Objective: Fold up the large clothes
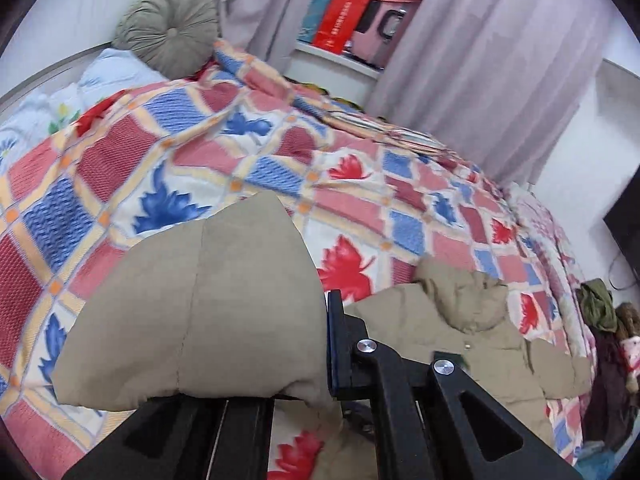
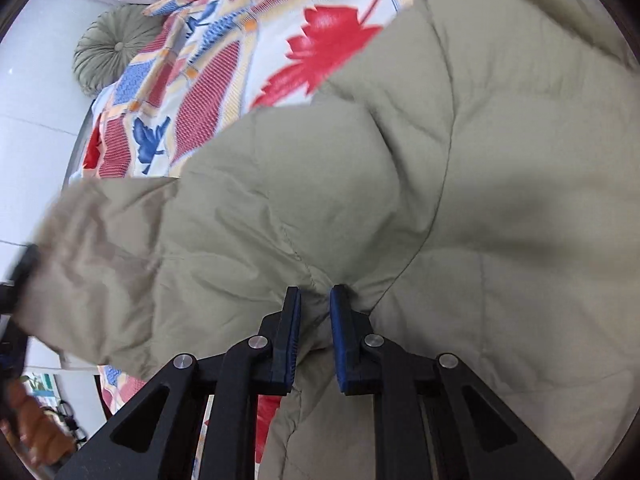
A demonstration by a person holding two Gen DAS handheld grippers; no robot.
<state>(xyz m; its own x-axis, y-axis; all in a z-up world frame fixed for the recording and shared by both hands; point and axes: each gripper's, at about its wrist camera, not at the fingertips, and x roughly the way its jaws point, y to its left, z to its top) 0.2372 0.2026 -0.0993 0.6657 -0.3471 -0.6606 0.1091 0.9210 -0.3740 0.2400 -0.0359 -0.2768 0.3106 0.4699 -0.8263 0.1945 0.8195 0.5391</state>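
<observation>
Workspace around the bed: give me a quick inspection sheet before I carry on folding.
Surface: bed under a leaf-pattern quilt, rumpled.
Job's things: beige padded jacket partly lifted; hood end lies on the quilt.
Clutter: round green cushion at the headboard; clothes pile beside the bed.
Grippers: left gripper shut on a jacket section; right gripper pinching a seam fold.
Cables: thin dark cord by the wall.
Surroundings: curtains, red bag on a shelf.

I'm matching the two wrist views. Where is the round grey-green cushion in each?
Left wrist: round cushion top left, at the head of the bed.
Right wrist: same cushion upper left, beside the quilt's edge.
Shared landmark: the maple-leaf quilt under the beige jacket.
</observation>
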